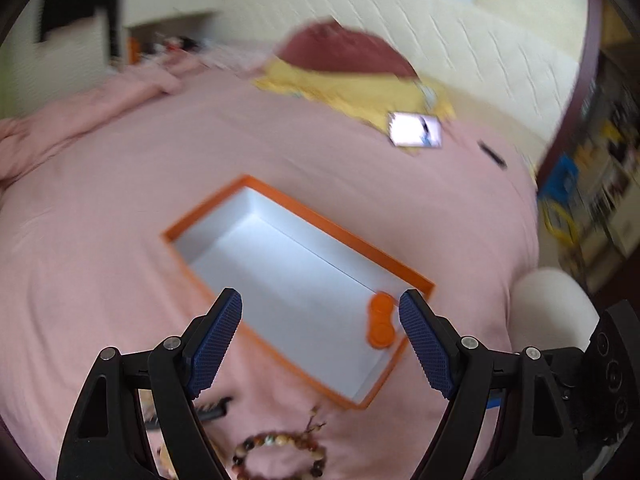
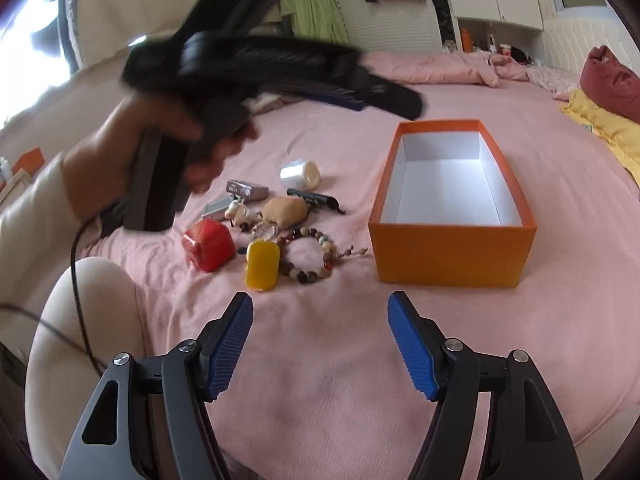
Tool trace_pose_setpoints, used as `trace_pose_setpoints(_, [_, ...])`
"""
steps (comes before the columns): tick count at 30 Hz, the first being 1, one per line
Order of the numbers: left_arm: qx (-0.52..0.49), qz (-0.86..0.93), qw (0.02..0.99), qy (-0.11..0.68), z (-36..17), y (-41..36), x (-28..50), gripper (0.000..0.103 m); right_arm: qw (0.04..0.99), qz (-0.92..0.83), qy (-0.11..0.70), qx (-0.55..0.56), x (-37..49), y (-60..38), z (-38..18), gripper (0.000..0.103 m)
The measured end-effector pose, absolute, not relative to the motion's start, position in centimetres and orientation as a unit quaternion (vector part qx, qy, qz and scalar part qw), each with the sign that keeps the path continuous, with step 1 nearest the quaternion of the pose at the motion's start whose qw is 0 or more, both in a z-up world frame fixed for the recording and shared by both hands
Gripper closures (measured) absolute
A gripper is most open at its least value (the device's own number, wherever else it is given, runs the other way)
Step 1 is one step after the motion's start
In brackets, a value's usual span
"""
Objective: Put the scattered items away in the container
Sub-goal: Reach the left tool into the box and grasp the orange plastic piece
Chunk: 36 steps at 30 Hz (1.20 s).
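The orange box point(image 1: 404, 270) with a white inside sits on the pink bed, and a small orange double-round case point(image 1: 382, 322) lies on its floor near one end. My left gripper point(image 1: 320, 308) hangs open above the box with nothing between its pads. In the right wrist view the box point(image 2: 452, 256) stands at right. The scattered items lie left of it: a red block point(image 2: 208, 250), a yellow case point(image 2: 263, 266), a bead bracelet point(image 2: 308, 258), a tan pouch point(image 2: 286, 210), a black pen-like stick point(image 2: 316, 198) and a tape roll point(image 2: 300, 174). My right gripper point(image 2: 320, 308) is open and empty, short of the items.
A person's hand point(image 2: 160, 148) holds the blurred left gripper above the pile. Two small silver metal pieces point(image 2: 246, 190) lie behind the red block. The bracelet point(image 1: 280, 452) shows below the left fingers. A phone point(image 1: 416, 130), yellow cloth and a maroon pillow point(image 1: 344, 50) lie beyond the box.
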State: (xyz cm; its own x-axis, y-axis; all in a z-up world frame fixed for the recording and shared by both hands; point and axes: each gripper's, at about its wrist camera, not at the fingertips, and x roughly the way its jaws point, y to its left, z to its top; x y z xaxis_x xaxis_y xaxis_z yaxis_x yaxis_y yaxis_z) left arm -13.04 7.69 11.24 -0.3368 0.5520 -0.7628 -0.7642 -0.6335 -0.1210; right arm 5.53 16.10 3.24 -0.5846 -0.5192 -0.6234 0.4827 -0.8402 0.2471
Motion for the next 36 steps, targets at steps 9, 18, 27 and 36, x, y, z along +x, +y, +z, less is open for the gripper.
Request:
trace_pose_setpoints(9, [-0.559, 0.652, 0.451, 0.242, 4.5, 17.2, -15.3, 0.023, 0.275, -0.893, -0.088, 0.346, 4.9, 18.1, 3.8, 0.031])
trace_pose_setpoints(18, [-0.6, 0.632, 0.447, 0.201, 1.5, 18.7, -15.7, 0.024, 0.267, -0.894, -0.128, 0.337, 4.5, 19.4, 4.1, 0.03])
trace_pose_setpoints(27, [-0.576, 0.687, 0.334, 0.292, 1.9, 17.4, -16.9, 0.001, 0.246, -0.887, -0.185, 0.344, 3.8, 21.4, 3.8, 0.027])
trace_pose_setpoints(36, [-0.612, 0.651, 0.383, 0.233, 3.0, 17.7, -14.5, 0.003, 0.25, -0.885, -0.18, 0.349, 3.8, 21.0, 3.7, 0.026])
